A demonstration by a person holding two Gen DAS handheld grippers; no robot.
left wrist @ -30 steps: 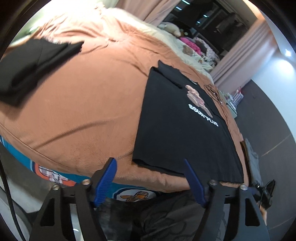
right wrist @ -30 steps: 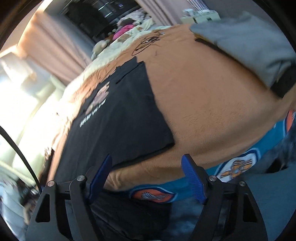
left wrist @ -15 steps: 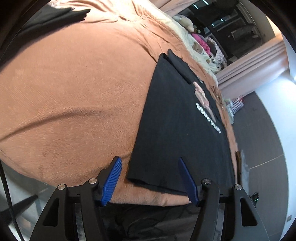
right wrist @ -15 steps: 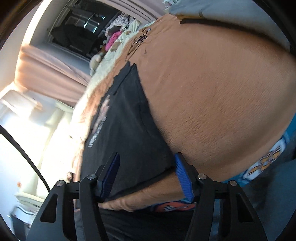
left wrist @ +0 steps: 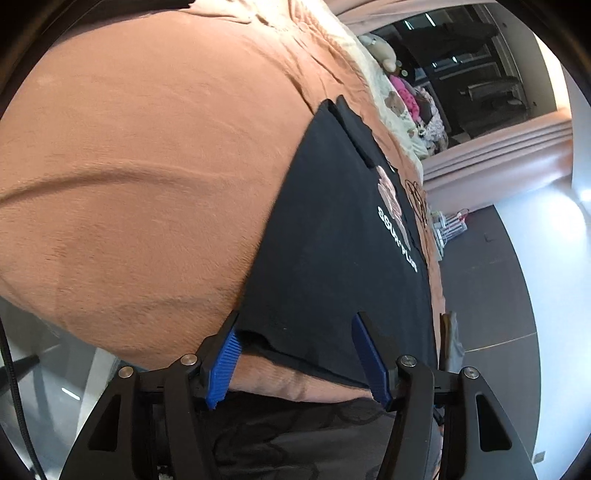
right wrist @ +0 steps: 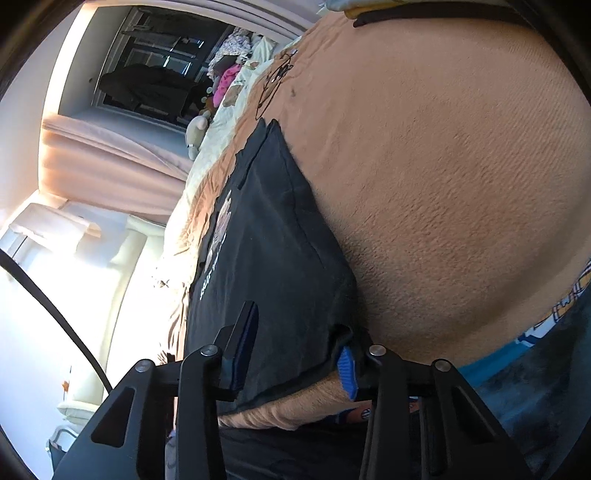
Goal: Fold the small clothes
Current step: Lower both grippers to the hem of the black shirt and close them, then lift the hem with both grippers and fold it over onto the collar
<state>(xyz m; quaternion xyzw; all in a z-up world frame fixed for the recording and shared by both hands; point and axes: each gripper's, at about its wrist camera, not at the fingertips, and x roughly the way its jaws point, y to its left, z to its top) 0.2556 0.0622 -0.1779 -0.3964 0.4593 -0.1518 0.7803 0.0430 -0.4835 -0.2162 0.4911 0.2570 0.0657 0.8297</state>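
A black T-shirt [left wrist: 332, 251] with a pink print and white lettering lies flat on the orange-brown blanket [left wrist: 147, 166], sleeves folded in, hem at the near bed edge. My left gripper [left wrist: 295, 328] is open and straddles the hem's left corner, one blue pad [left wrist: 223, 363] under the corner's edge. In the right wrist view the shirt [right wrist: 269, 258] runs away from me. My right gripper [right wrist: 301, 328] is open and straddles the hem's right corner, its right pad [right wrist: 347, 373] beside the corner at the blanket's edge.
The bed's front edge drops off just below both grippers. A grey folded garment [right wrist: 369, 5] lies at the far right of the bed. Soft toys and pillows [left wrist: 402, 99] sit at the bed's head. Dark floor [left wrist: 498, 277] lies to the right.
Both grippers moved forward and down to the shirt's hem. They now straddle its two near corners, and each has narrowed a little.
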